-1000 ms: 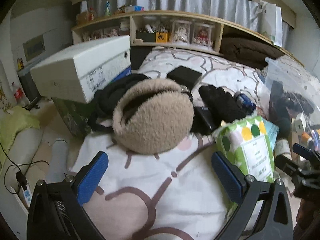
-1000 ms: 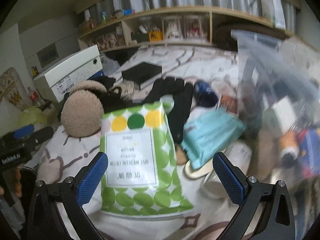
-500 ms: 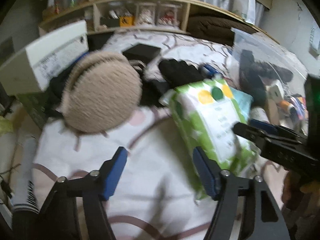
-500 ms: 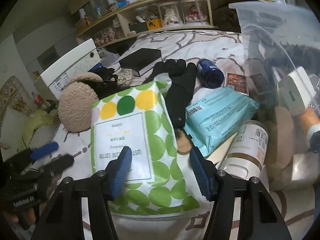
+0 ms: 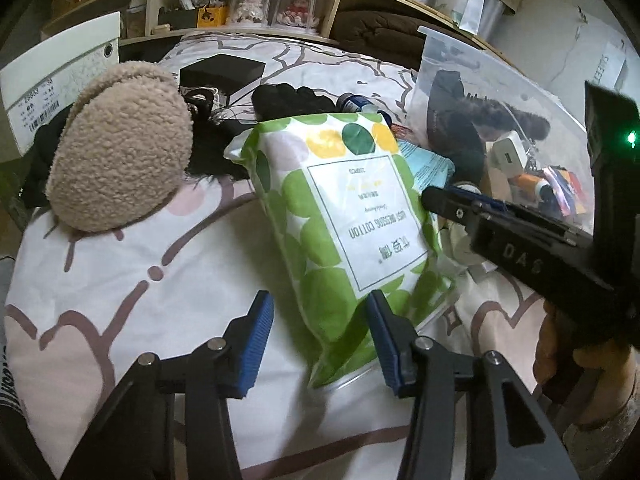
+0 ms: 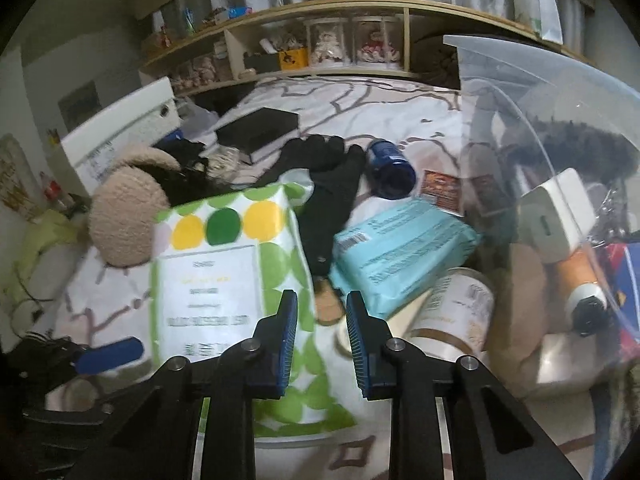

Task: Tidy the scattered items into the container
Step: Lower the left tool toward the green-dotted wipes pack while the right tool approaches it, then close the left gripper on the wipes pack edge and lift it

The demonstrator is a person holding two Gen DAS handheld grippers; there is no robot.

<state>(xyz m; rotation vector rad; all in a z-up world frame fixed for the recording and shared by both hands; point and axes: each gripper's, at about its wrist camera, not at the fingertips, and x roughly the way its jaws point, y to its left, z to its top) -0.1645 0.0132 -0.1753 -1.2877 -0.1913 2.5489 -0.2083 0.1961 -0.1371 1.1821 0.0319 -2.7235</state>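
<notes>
A green-dotted cotton pack (image 5: 340, 216) (image 6: 224, 276) lies on the patterned bedsheet. My left gripper (image 5: 318, 296) sits at its near lower corner with its jaws closing. The corner is between the pads, and the left pad is still apart from it. My right gripper (image 6: 322, 296) (image 5: 436, 200) is at the pack's right edge, jaws closing to a narrow gap. The edge fills only part of that gap. The clear plastic container (image 6: 540, 100) (image 5: 500, 80) stands at the right and holds a white charger, a fur item and an orange tube.
Beige fleece earmuffs (image 5: 120, 156) lie left of the pack. Black gloves (image 6: 328, 184), a blue bottle (image 6: 390, 168), a teal pack (image 6: 400, 244), a labelled jar (image 6: 460, 312) and a black box (image 6: 260, 128) are scattered behind it. A white shoebox (image 5: 60, 80) stands at the far left.
Both grippers' jaws have narrowed from wide open. My left gripper swung right and down, from the earmuffs to the pack's corner. The right gripper stayed over the pack's right edge.
</notes>
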